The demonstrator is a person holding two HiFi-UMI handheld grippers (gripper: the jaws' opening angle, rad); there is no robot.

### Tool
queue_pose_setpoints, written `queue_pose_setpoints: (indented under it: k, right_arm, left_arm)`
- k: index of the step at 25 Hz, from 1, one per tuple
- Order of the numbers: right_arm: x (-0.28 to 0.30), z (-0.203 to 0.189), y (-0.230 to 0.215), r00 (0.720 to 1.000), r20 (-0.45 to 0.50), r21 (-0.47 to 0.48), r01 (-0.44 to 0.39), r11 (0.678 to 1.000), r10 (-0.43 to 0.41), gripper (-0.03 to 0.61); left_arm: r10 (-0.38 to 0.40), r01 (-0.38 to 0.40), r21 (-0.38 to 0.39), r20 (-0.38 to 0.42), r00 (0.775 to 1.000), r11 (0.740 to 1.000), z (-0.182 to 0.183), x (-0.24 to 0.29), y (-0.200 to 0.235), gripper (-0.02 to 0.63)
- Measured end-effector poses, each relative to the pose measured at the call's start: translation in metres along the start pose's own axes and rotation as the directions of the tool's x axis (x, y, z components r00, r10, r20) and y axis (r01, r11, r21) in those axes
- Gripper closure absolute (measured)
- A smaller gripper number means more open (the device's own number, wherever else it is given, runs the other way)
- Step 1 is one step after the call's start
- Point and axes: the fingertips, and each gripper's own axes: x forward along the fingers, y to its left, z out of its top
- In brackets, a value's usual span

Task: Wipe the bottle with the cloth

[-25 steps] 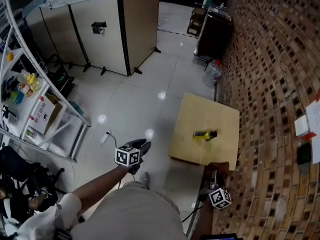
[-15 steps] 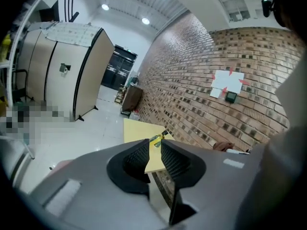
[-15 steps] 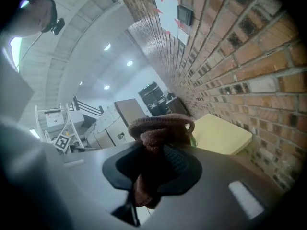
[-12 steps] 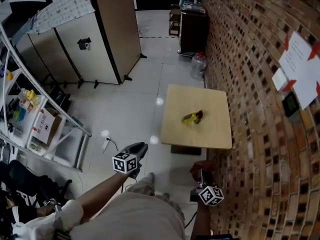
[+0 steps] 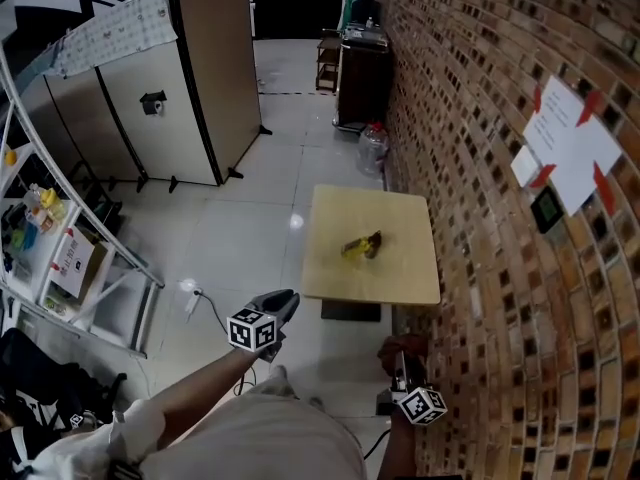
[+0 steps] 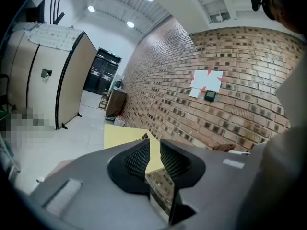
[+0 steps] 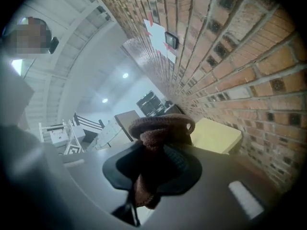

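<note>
The brown cloth [image 7: 160, 126] is clamped in the right tool [image 7: 154, 151] ready for wiping, the left tool [image 6: 154, 152] has just been closed on nothing, and the yellow bottle [image 5: 360, 246] lies far ahead on the table [image 5: 398, 276], unreached.

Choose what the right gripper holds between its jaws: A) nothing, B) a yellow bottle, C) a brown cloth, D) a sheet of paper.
C: the right gripper is shut on the brown cloth; the bottle lies on the table.
</note>
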Motion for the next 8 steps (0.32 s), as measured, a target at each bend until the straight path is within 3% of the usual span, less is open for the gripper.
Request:
queue_pose_setpoints:
  k: [8]
  right_arm:
    - [-0.037,-0.020,0.001,1.000,0.020,0.073,0.018,0.997,-0.019,0.502]
  left_arm:
    - [-0.052,0.052,-0.008,-0.051,0.997,0.999,-0.024,-0.020,-0.030,0.534]
